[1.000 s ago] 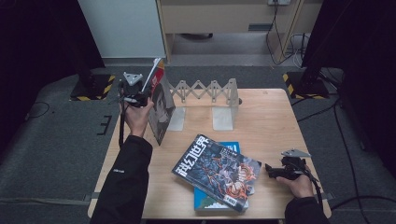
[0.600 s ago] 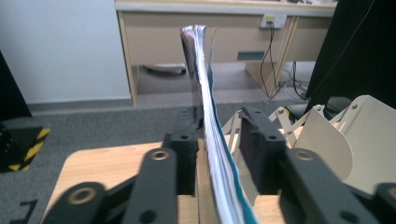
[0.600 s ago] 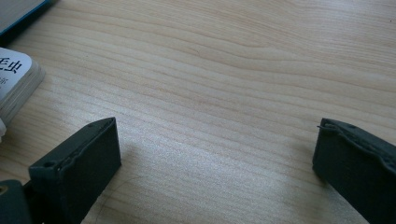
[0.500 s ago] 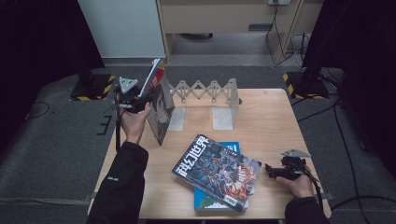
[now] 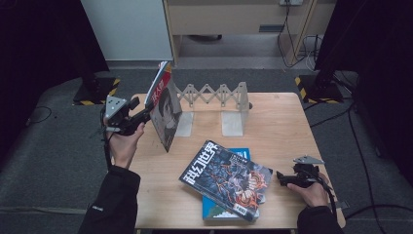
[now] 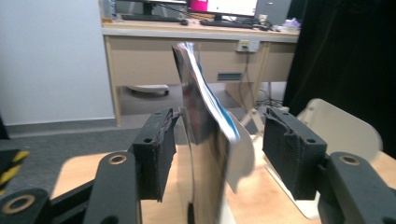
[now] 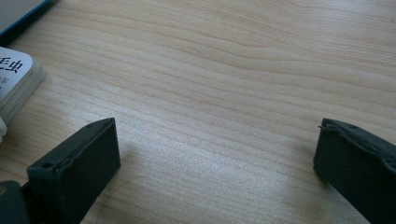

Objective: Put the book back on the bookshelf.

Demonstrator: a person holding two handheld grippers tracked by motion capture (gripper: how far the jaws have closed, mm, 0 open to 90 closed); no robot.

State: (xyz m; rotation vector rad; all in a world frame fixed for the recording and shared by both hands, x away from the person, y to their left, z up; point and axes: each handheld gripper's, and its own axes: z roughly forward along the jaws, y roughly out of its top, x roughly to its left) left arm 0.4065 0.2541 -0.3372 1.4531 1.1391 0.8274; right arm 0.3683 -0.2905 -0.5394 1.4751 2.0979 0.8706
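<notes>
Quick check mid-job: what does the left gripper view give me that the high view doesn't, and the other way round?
Left gripper view alone: the gap between each black pad and the upright magazine, so the jaws, which have just been opening, no longer press it; also a desk with monitors behind.

High view alone: the right gripper resting open on the table, and the flat magazine lying on a blue book.

Both: the upright magazine at the expandable rack.

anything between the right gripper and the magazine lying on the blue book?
Nothing. In the high view the right gripper rests just right of the flat magazine, with bare table between them. The right gripper view shows plain wood between its open jaws.
</notes>
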